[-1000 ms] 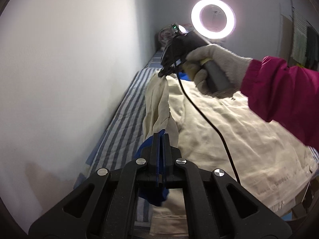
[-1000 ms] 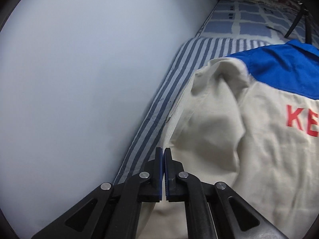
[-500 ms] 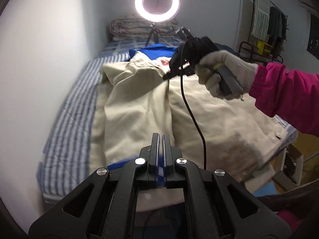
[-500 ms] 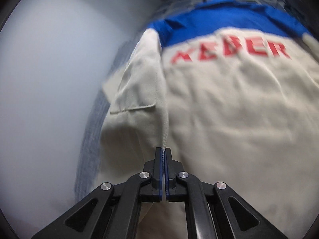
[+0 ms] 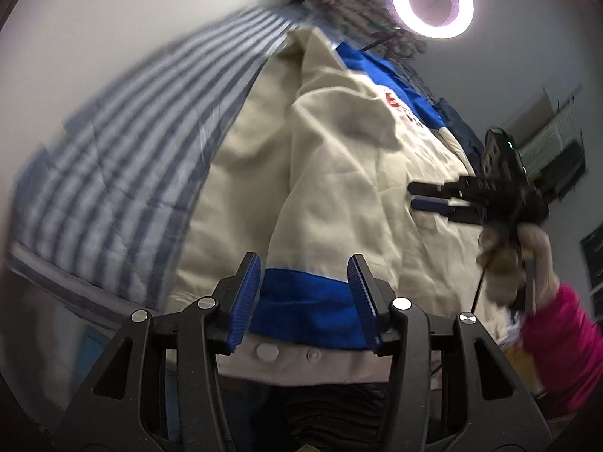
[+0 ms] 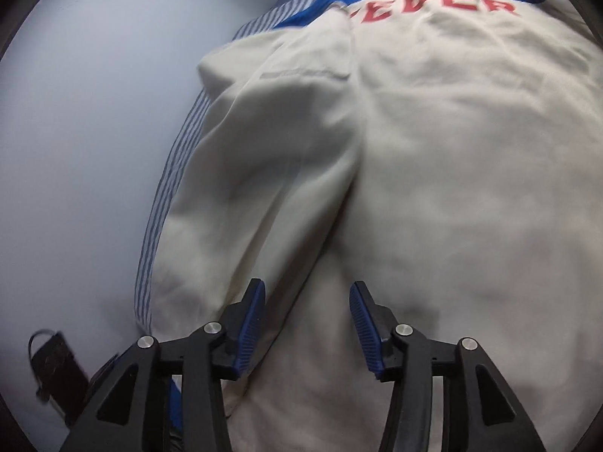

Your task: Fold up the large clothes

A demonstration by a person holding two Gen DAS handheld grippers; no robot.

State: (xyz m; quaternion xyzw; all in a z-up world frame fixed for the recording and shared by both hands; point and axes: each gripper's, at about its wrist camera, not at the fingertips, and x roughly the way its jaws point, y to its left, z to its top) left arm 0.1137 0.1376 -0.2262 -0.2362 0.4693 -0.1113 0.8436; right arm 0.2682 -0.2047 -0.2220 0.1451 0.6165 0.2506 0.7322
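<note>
A cream work jacket (image 5: 339, 173) with a blue yoke and red letters (image 6: 433, 3) lies back up on the striped bed. Its left sleeve is folded along the body, and the blue cuff (image 5: 305, 312) rests at the near hem. My left gripper (image 5: 305, 295) hangs over that cuff with its jaws opening; the cuff shows in the gap, but the pads (image 5: 245, 301) do not press it. My right gripper (image 6: 307, 324) is also opening just above the cream cloth (image 6: 414, 188), with nothing pinched. In the left wrist view the right gripper (image 5: 429, 196) is held by a gloved hand (image 5: 505, 256) over the jacket's right side.
The striped sheet (image 5: 124, 158) runs along a pale wall (image 6: 83, 150) on the left. A ring light (image 5: 429, 0) and a folded quilt (image 5: 350, 3) stand at the bed's far end. A dark small device (image 6: 52, 369) shows at the lower left of the right wrist view.
Both grippers were shut on the jacket's sleeve, carried it from the wall side over the body, and have now come apart and let go. The left gripper dropped toward the cuff.
</note>
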